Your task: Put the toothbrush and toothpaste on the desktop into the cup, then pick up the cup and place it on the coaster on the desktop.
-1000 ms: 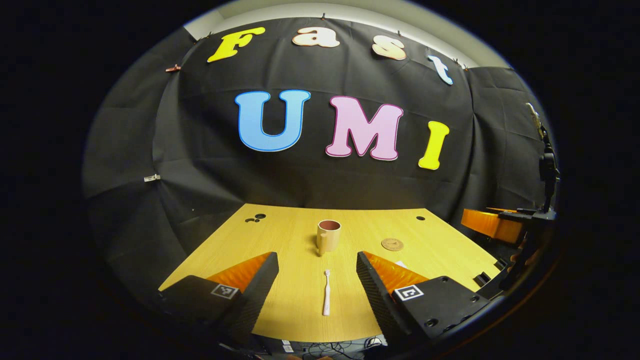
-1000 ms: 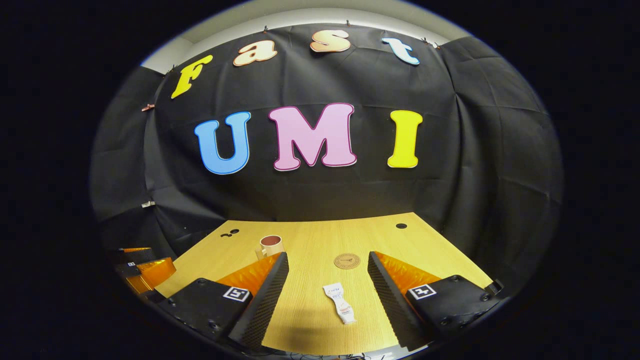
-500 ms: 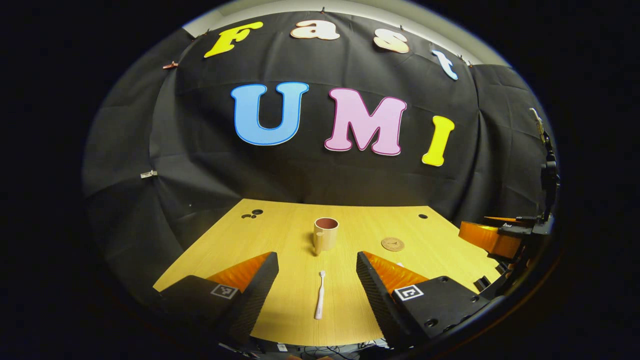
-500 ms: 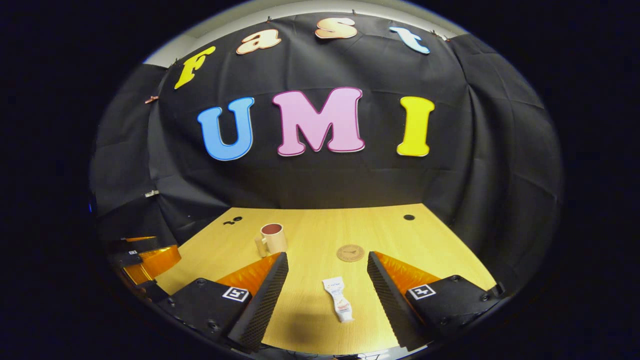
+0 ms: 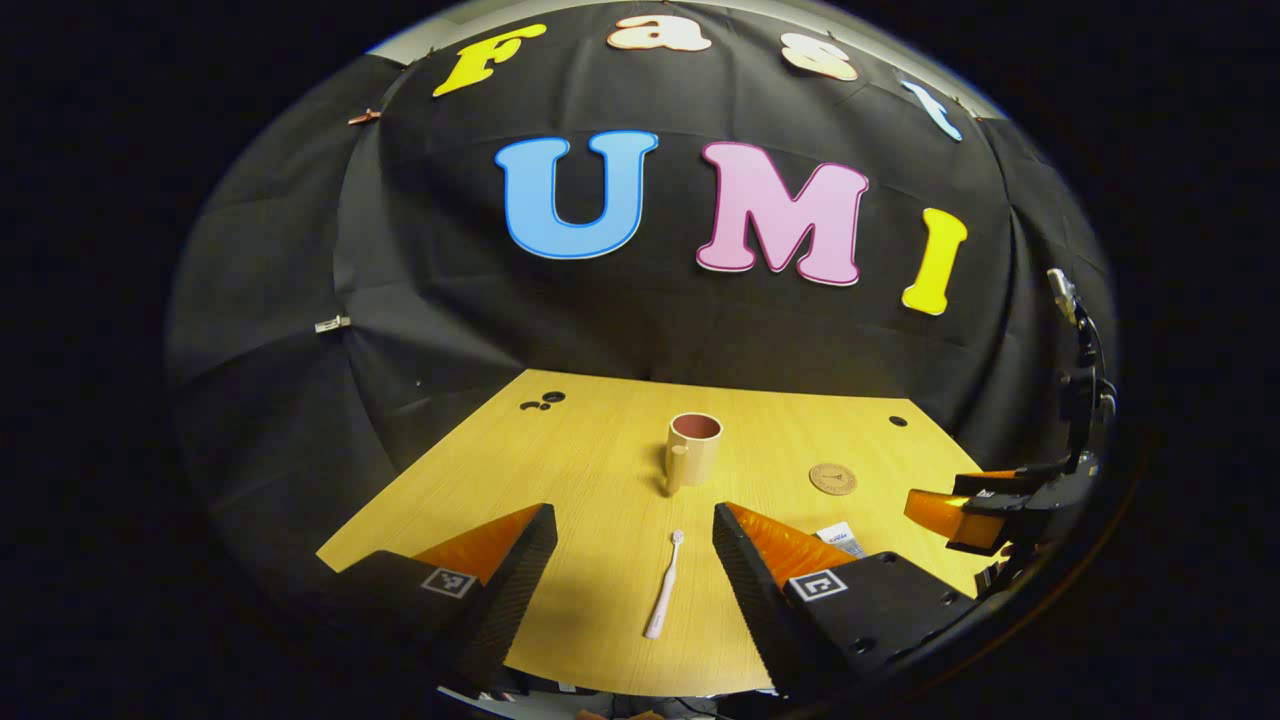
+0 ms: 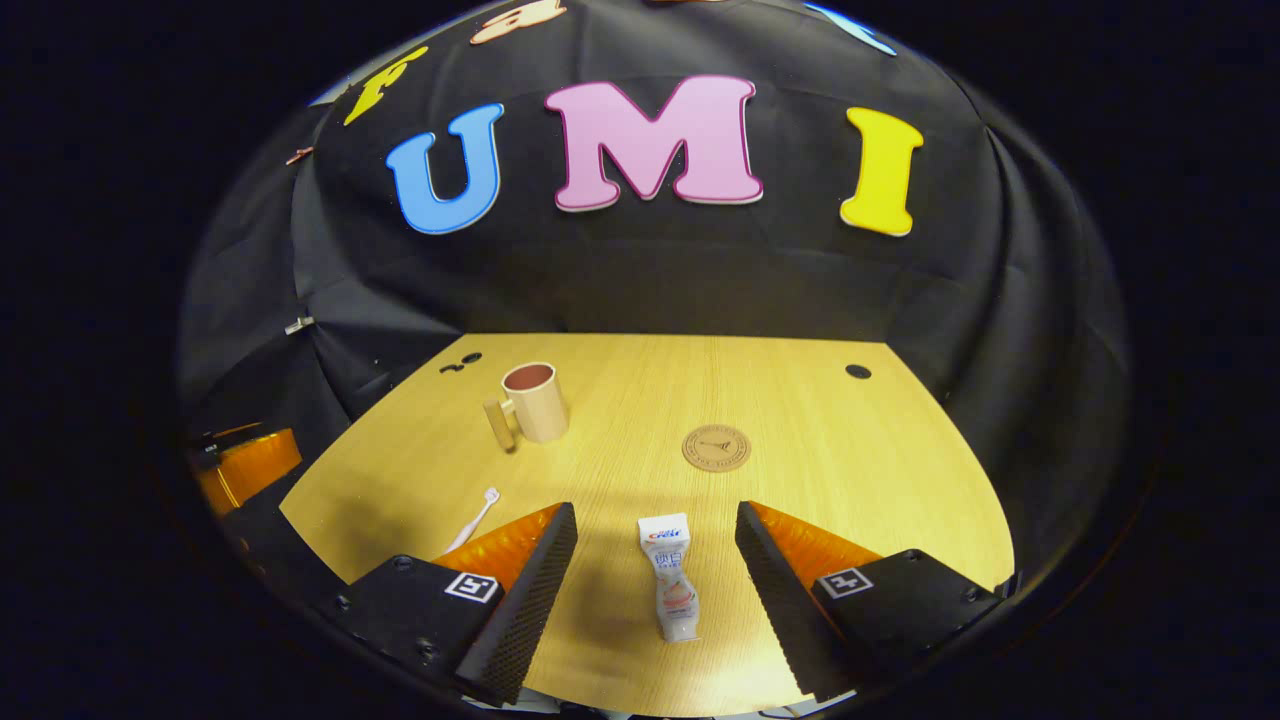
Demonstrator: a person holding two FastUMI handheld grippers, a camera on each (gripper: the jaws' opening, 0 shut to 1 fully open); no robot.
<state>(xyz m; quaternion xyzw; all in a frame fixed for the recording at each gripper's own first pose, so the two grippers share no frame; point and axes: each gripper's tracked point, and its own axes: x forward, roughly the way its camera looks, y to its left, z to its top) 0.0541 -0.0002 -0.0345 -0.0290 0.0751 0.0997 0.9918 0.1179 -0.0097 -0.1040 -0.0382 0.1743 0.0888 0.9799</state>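
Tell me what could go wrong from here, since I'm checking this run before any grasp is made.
1. The toothbrush lies flat and thin on the desktop between the open left gripper fingers; a pinch may scrape the wood or slip off.
2. The toothpaste also lies flat; the right gripper may squash it or miss.
3. The cup is narrow and may tip during insertion.

bare desktop [image 6: 850, 480] around toothpaste [image 6: 672, 577], cup [image 6: 535, 402] well apart
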